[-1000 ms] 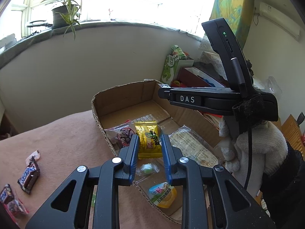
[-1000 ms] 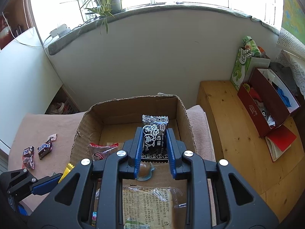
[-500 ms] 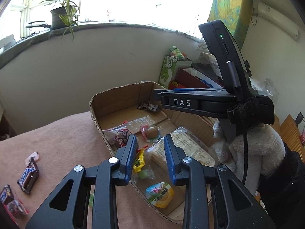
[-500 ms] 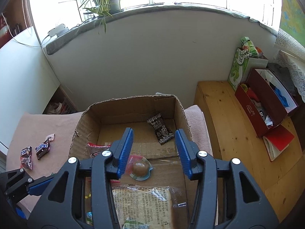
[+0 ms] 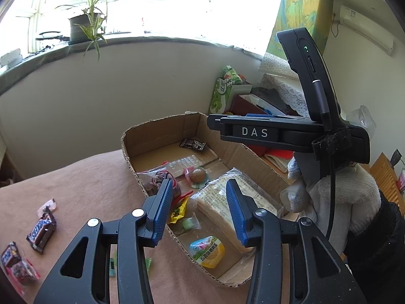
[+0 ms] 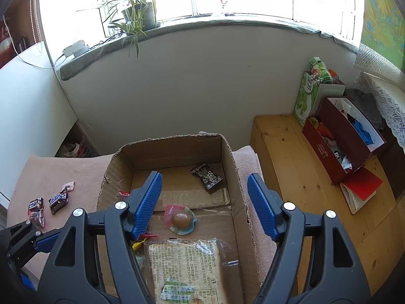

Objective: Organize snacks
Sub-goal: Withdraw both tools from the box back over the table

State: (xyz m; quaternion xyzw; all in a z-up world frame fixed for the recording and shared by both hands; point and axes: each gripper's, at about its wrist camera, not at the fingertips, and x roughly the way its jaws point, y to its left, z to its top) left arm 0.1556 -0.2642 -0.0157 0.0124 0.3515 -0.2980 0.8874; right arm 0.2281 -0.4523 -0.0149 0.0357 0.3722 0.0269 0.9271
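1. The small chocolate bars in dark crinkled wrappers [image 5: 41, 230] lay on the brown cloth-covered tabletop [image 5: 83, 190], well apart from the shallow open cardboard box [image 6: 235, 174]. I judged them light, fairly stiff and a little slippery in their foil; a pinch across the narrow middle looked safest, as the twisted ends would slide.
2. I counted two bars clearly in the right wrist view, with a crumpled reddish packet touching the outer one and a pale scrap of wrapper beside the other.
3. Inside the box lay one black printed sachet [image 6: 207, 177] near the far wall, one round sweet on a torn pink-and-green wrapper [image 6: 181, 219], one clear-bagged loaf of sliced bread [image 6: 184, 268], soft and easily crushed, one yellow sachet [image 5: 178, 211], one yellow-lidded jelly cup [image 5: 207, 250], and one clear bag of dark sweets [image 5: 162, 179].
4. The left gripper [image 5: 200, 207] hovered over the box's near edge, jaws spread and holding nothing.
5. The right gripper [image 6: 205, 202] hung above the box, jaws spread wide, also holding nothing.
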